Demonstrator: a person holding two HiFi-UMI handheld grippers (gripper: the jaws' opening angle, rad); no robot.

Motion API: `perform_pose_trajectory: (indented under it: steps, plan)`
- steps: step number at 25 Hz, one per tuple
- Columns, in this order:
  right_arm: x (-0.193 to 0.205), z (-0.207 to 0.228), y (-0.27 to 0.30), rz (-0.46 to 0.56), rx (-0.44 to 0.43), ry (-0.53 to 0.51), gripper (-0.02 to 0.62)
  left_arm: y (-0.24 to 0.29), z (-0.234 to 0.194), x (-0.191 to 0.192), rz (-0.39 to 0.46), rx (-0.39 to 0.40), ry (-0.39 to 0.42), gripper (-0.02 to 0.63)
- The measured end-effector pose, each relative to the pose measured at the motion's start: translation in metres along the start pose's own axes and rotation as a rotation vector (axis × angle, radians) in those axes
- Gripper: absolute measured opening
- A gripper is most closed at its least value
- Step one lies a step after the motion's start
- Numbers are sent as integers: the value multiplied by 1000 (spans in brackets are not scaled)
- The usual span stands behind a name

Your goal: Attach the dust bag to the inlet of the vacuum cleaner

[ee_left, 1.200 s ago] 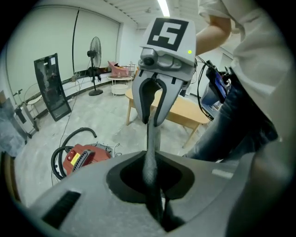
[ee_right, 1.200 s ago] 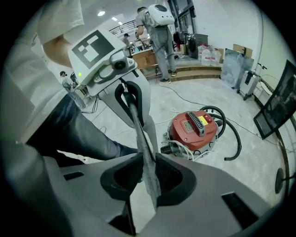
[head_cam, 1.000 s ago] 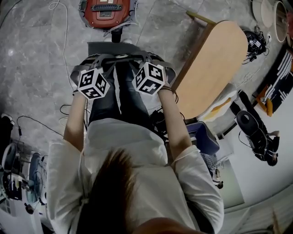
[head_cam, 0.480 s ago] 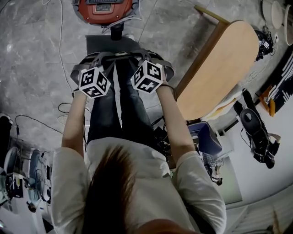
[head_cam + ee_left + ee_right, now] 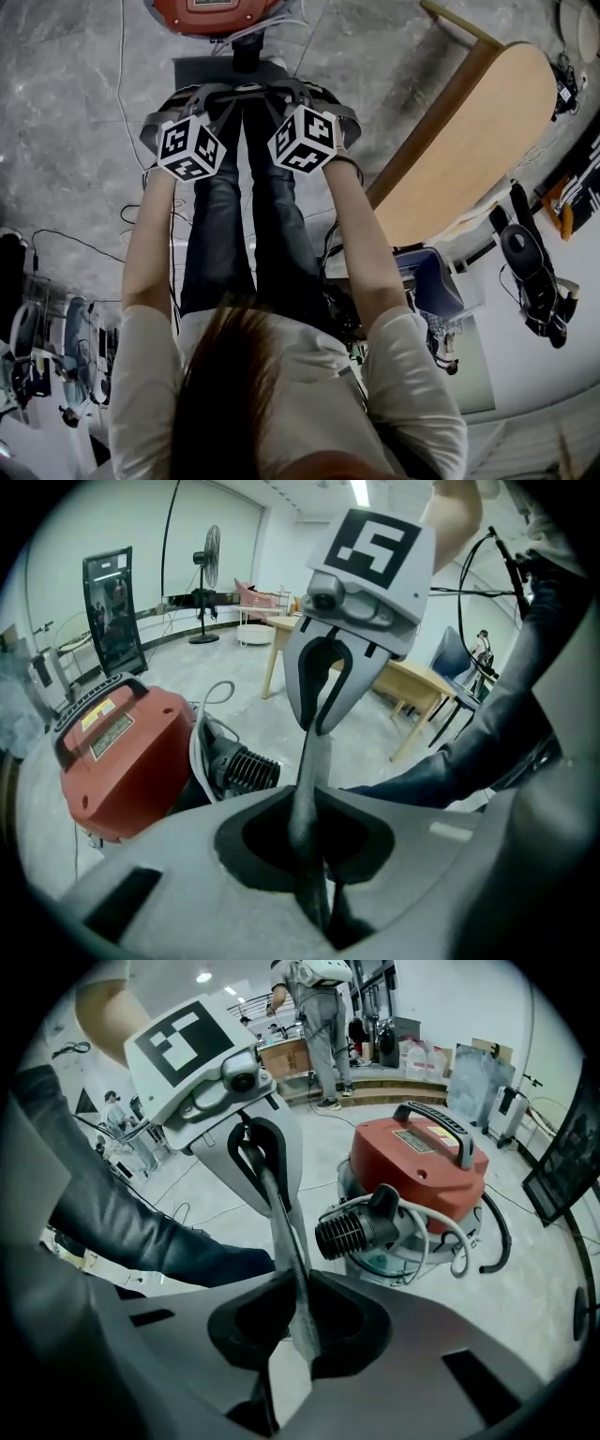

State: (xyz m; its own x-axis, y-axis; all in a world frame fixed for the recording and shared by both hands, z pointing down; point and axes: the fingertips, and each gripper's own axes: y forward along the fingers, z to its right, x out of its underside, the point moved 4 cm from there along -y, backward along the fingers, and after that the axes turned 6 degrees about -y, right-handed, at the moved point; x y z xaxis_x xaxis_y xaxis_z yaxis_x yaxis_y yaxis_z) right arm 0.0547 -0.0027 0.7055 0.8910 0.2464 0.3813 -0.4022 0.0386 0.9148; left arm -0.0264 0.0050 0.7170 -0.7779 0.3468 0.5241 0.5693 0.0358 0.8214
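Losing the dust bag [image 5: 281,1232] is my main worry. Only its thin grey edge is pinched, so uneven hands could twist it or let it slide free before it meets what I take for the black ribbed inlet [image 5: 354,1227] of the red vacuum cleaner [image 5: 422,1162], on the floor just ahead and apart from the bag. My left gripper [image 5: 311,808] is clamped on that edge; my right gripper [image 5: 298,1283] has just been closing and pinches it too. Both arms reach out, grippers side by side, tipped steeply down.
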Motion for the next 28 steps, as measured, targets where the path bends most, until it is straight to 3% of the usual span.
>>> perform_pose_trajectory:
  steps: [5, 10, 28]
  plan:
    - [10, -1, 21, -4, 33, 59, 38, 19, -7, 10, -27, -2, 14, 38]
    - [11, 4, 30, -30, 81, 36, 38, 27, -14, 14, -28, -28, -9, 38]
    - [6, 16, 35, -1, 115, 78, 32, 29, -34, 13, -46, -77, 24, 40]
